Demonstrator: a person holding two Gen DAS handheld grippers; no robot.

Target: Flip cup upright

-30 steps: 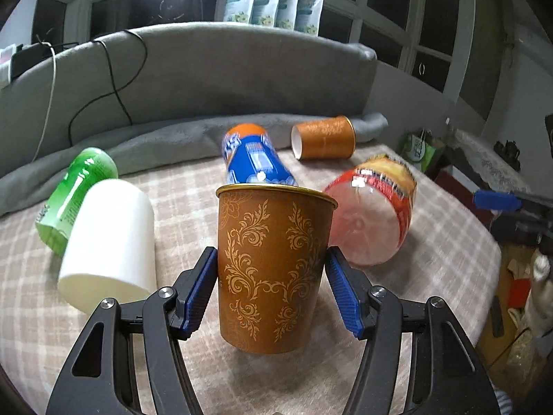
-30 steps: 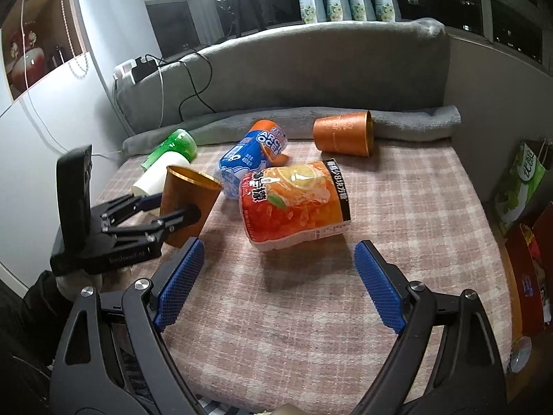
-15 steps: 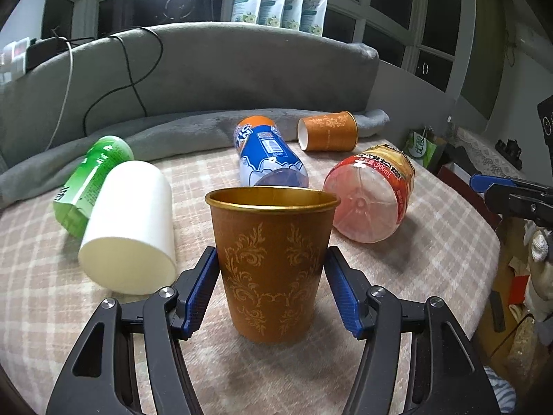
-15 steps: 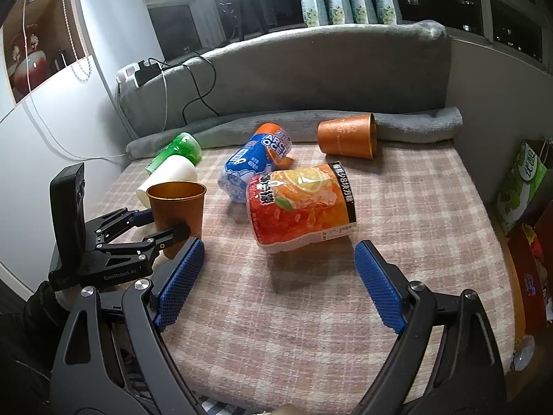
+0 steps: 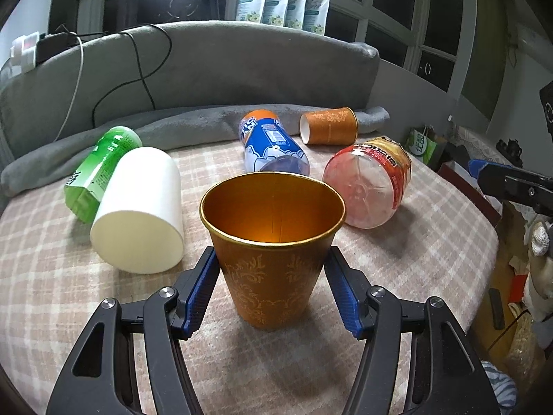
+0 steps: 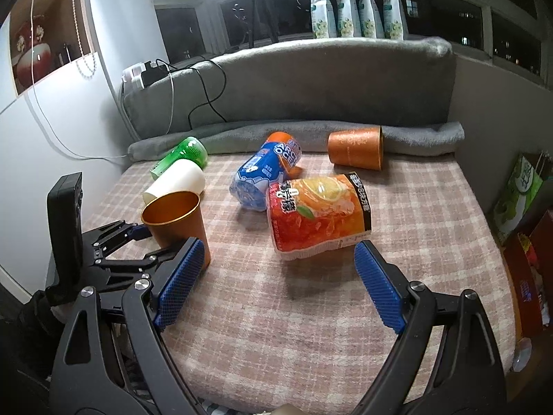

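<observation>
From my left wrist view, the orange cup [image 5: 272, 259] hides the inner faces of my left gripper [image 5: 273, 290] pads, so I cannot tell whether they touch it. The cup also covers the near end of the blue bottle [image 5: 273, 147]. My right gripper [image 5: 511, 183] is cut off by the right edge. From my right wrist view, my own left finger [image 6: 178, 280] covers the cup's base. Label print on the green bottle [image 6: 181, 157] is too small to read.
</observation>
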